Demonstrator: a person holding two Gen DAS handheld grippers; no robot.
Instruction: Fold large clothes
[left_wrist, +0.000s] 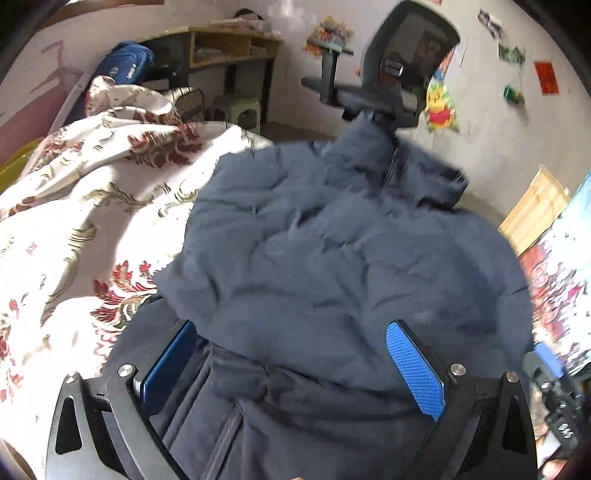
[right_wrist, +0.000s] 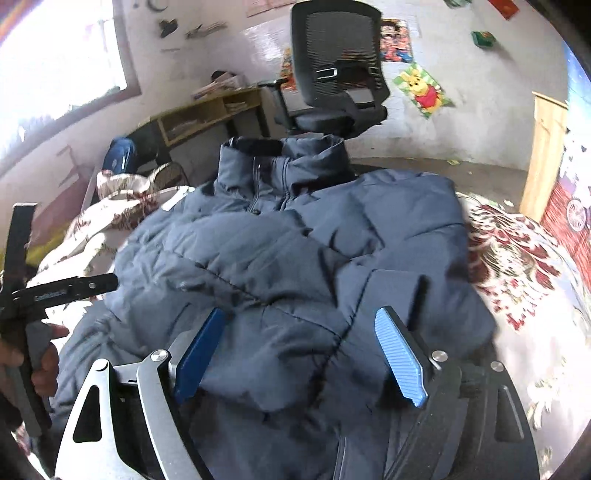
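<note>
A navy puffer jacket (left_wrist: 332, 251) lies on the floral bed cover (left_wrist: 74, 229), its standing collar (right_wrist: 280, 162) at the far end and a padded part folded across the front (right_wrist: 258, 258). My left gripper (left_wrist: 291, 326) hovers over the near hem, jaws wide apart, with fabric bulging between the blue pads (left_wrist: 413, 369) but not pinched. Over the near side of the jacket, my right gripper (right_wrist: 301, 314) is open too, its pads (right_wrist: 400, 362) clear of the cloth. In the right wrist view the left gripper's frame (right_wrist: 22, 295) shows at the left edge, held by a hand (right_wrist: 44, 354).
A black office chair (right_wrist: 332, 74) stands just beyond the collar. A wooden desk (right_wrist: 207, 114) with shelves sits against the far wall, a blue bag (left_wrist: 129, 66) beside it. A crumpled floral quilt (left_wrist: 122, 122) lies at the left, and a wooden panel (right_wrist: 546, 147) stands at the right.
</note>
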